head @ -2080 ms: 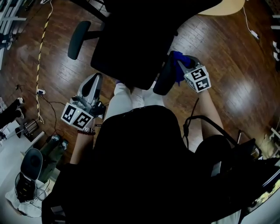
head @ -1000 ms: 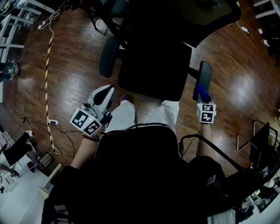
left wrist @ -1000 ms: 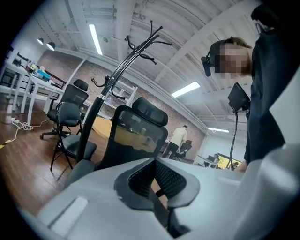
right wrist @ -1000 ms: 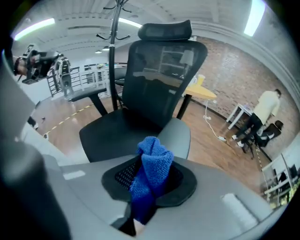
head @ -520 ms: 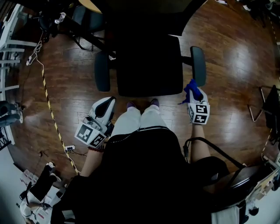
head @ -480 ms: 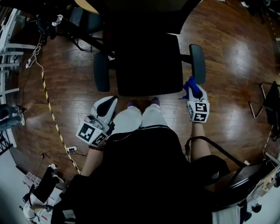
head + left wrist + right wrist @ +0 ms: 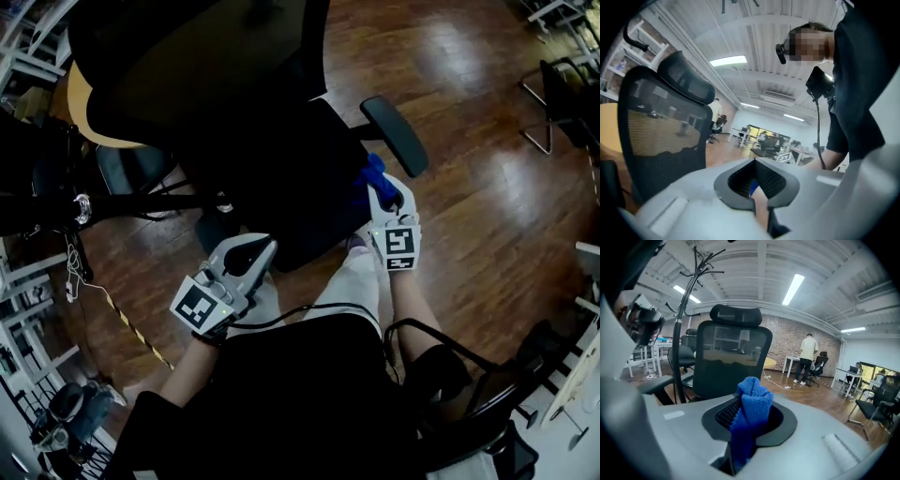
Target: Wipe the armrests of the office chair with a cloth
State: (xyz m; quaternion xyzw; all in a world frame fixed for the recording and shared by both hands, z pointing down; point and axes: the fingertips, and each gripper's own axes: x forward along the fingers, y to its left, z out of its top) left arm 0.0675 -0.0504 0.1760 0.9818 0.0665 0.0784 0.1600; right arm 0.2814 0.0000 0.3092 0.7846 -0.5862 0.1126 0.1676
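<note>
The black office chair [image 7: 281,178] stands at an angle ahead of me, its right armrest [image 7: 396,134] slanting toward the upper left. My right gripper [image 7: 382,192] is shut on a bunched blue cloth [image 7: 372,176], which hangs between the seat edge and that armrest; contact cannot be made out. In the right gripper view the cloth [image 7: 752,408] fills the right gripper [image 7: 747,423], with the chair's mesh back [image 7: 731,357] beyond. My left gripper [image 7: 258,248] hovers shut and empty near the seat's front corner. The left gripper [image 7: 757,185] points past the chair back [image 7: 661,122].
A round yellow table [image 7: 80,112] sits behind the chair. Another chair [image 7: 562,84] stands at the far right on the wooden floor. A yellow-black cable [image 7: 131,323] runs along the floor at left. A coat stand [image 7: 689,310] and a distant standing person [image 7: 807,357] show.
The chair now sits turned and higher left in view. The right gripper with the cloth has left the armrest's near end and moved up beside the seat. The left gripper shifted right.
</note>
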